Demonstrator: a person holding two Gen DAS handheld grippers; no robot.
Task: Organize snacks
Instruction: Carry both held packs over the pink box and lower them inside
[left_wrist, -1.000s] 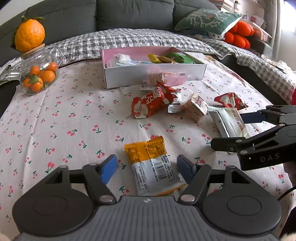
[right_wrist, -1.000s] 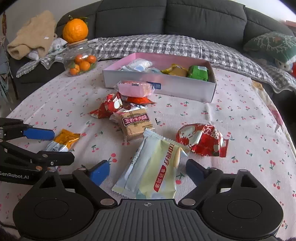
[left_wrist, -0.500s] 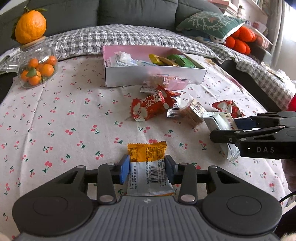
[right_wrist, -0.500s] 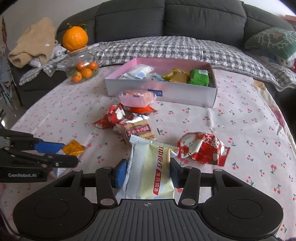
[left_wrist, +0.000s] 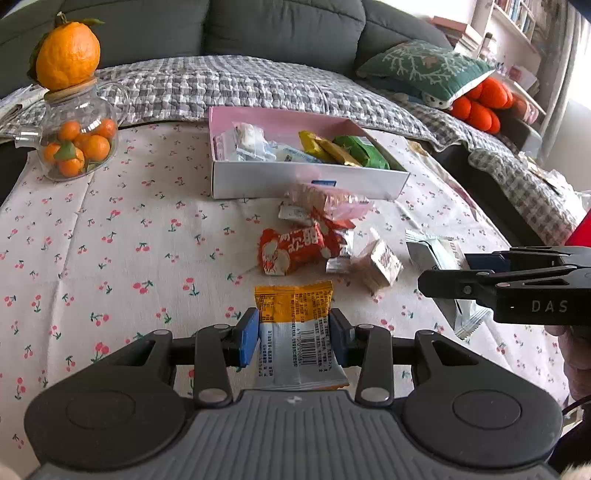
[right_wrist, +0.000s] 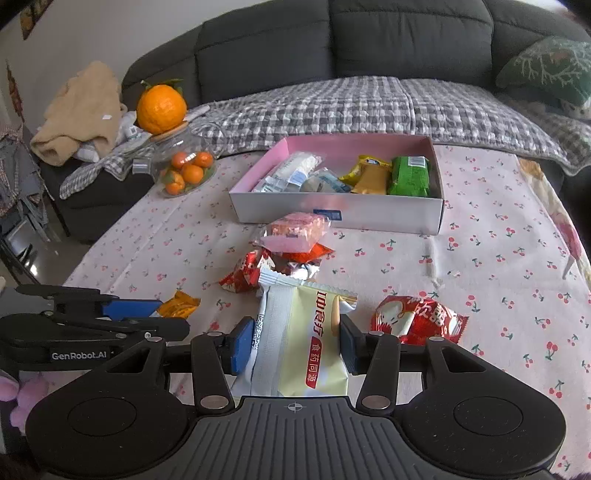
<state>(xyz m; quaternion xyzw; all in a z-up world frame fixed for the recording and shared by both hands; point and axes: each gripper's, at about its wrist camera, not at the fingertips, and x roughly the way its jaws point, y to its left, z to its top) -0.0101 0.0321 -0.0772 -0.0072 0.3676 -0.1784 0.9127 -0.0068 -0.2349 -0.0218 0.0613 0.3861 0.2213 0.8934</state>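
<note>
left hand-held gripper (left_wrist: 293, 338) clamping orange packet (left_wrist: 295, 332), right hand-held gripper (right_wrist: 293, 345) clamping cream packet (right_wrist: 308, 339)

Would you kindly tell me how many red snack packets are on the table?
2: one red packet beside the right tongs, another red packet in the middle pile. More may be hidden.

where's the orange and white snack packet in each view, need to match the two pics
Left wrist view: the orange and white snack packet sits bottom centre, clamped in the left hand-held gripper.
Right wrist view: only its orange end shows at lower left, beside that gripper's blue pad.
Shared landmark: the pink box behind the loose snacks.
</note>
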